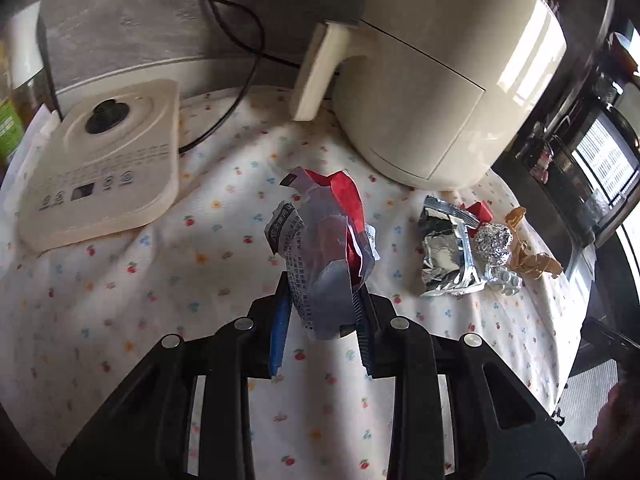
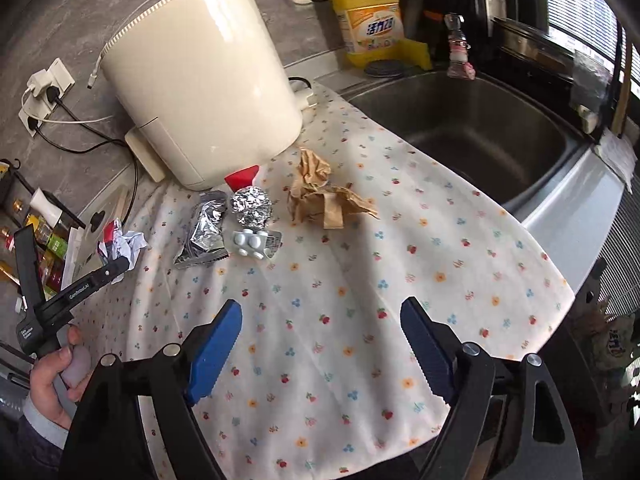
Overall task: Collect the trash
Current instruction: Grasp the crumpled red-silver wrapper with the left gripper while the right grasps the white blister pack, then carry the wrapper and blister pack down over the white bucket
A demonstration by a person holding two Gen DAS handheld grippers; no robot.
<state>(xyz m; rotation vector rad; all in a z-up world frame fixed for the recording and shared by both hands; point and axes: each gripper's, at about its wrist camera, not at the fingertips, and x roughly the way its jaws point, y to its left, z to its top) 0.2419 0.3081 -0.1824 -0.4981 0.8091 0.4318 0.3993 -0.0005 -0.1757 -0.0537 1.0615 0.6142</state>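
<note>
At the left of the left wrist view lies a flat cream appliance base [image 1: 102, 160] with a black knob, which the right wrist view shows only as a sliver behind the left gripper. In the lower middle of the left view, the left gripper [image 1: 322, 312] has its blue-padded fingers [image 1: 280, 332] narrowed onto a crumpled red, white and grey wrapper [image 1: 320, 248], held above the flowered cloth [image 1: 160, 280] covering the table. To the right stands the cream air fryer [image 1: 436, 80], and below it lie the remaining trash: a silver foil pouch [image 1: 444, 256], a foil ball [image 1: 494, 240], a white pill blister [image 1: 506, 280], a red scrap [image 1: 480, 210] and crumpled brown paper [image 1: 528, 260]. In the right wrist view, a hand [image 2: 52, 380] at lower left grips the left gripper's handle. The right gripper [image 2: 320, 344], at the bottom, has its fingers [image 2: 216, 344] spread wide over bare cloth with nothing between them. Only this view shows the wall sockets [image 2: 44, 92] at the left, the yellow detergent bottle [image 2: 370, 16] at the top, and the steel sink [image 2: 472, 128] at upper right, whose basin looks empty.
</note>
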